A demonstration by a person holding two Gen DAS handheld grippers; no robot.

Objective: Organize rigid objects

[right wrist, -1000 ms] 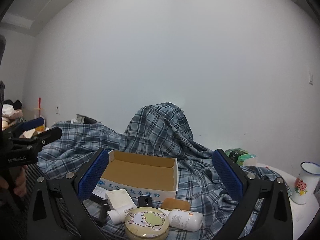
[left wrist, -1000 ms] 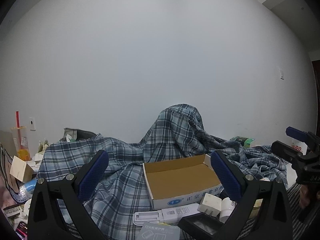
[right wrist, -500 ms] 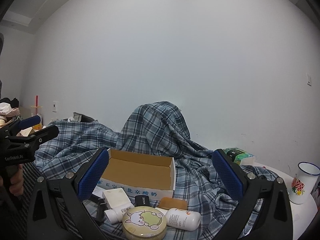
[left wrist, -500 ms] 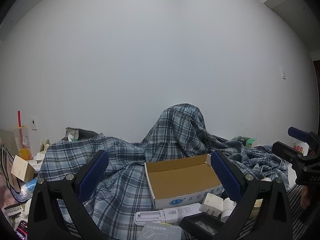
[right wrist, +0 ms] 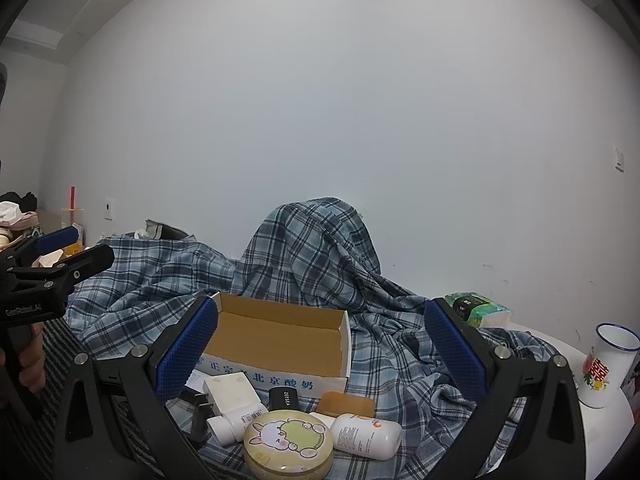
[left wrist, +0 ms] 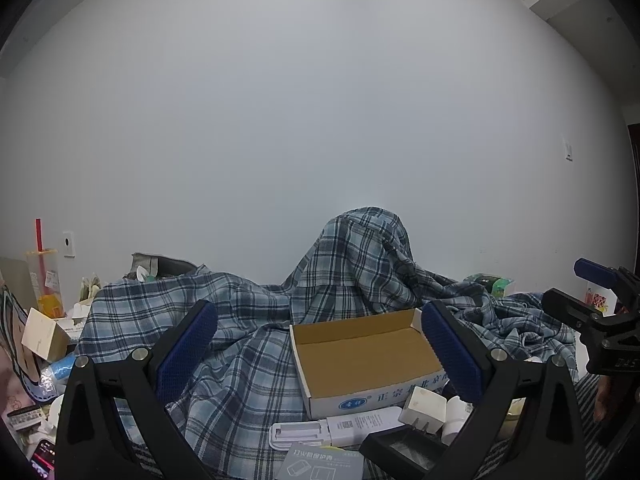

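Observation:
An empty cardboard box (left wrist: 360, 354) (right wrist: 280, 334) lies on a blue plaid cloth (left wrist: 248, 320) (right wrist: 320, 248). In front of it sit a white cube (left wrist: 425, 405) (right wrist: 229, 391), a long white pack (left wrist: 340, 429), a grey leaflet (left wrist: 320, 465), a black tray (left wrist: 404, 450), a round bunny tin (right wrist: 288, 438), a white bottle (right wrist: 366, 436), a black jar (right wrist: 283, 398) and a tan block (right wrist: 346, 403). My left gripper (left wrist: 320, 356) is open above them, holding nothing. So is my right gripper (right wrist: 320, 356), also seen at the left wrist view's right edge (left wrist: 592, 296).
A white enamel mug (right wrist: 608, 364) and a green tissue pack (right wrist: 476, 310) stand right of the cloth. Boxes, a drink cup with a red straw (left wrist: 44, 280) and clutter fill the left side. A plain wall rises behind; a hand (right wrist: 28, 360) holds the left gripper.
Both cameras have tilted up slightly, so the box and items sit a little lower in view. Both grippers stay open and nothing was picked up.

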